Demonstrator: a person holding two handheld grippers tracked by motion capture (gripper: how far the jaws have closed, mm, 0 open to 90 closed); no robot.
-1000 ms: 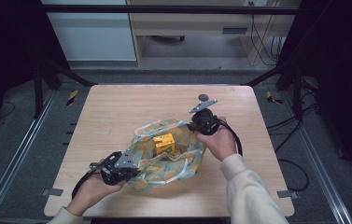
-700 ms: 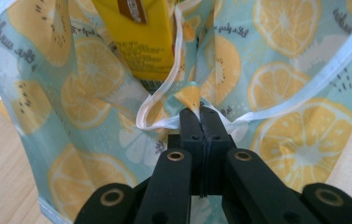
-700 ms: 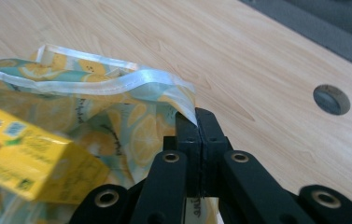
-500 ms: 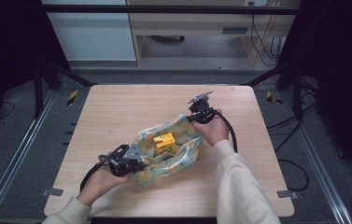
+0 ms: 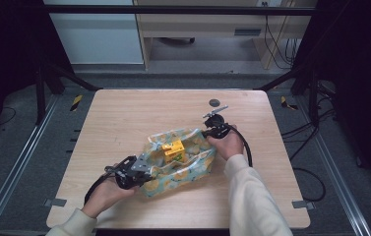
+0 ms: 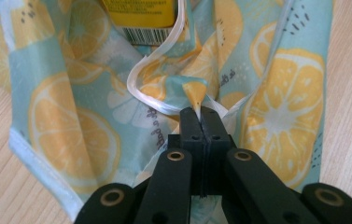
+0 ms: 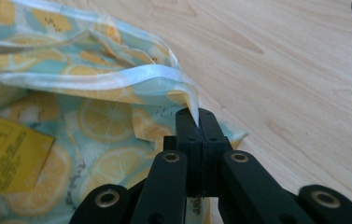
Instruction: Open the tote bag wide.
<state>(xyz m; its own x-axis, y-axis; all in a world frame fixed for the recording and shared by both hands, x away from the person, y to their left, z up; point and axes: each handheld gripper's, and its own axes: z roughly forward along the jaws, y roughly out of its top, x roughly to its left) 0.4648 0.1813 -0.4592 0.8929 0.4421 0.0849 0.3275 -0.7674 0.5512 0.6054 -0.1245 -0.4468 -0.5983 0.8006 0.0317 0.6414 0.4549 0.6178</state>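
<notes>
A lemon-print cloth (image 5: 188, 164) lies mid-counter (image 5: 124, 118), bunched around a yellow box (image 5: 173, 149). Left gripper (image 6: 197, 108) and right gripper (image 7: 196, 117) each pinch its hem; soft, light, probably slippery, so edges hold best.

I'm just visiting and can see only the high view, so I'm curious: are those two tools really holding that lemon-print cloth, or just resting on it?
Observer: The left tool is shut on a fold of the cloth, by its white hem.
Operator: And the other one?
Observer: The right tool is shut on the cloth's white-edged hem too.
Operator: What's the yellow thing inside?
Observer: A yellow box; the left gripper view shows a barcode on it.
</notes>
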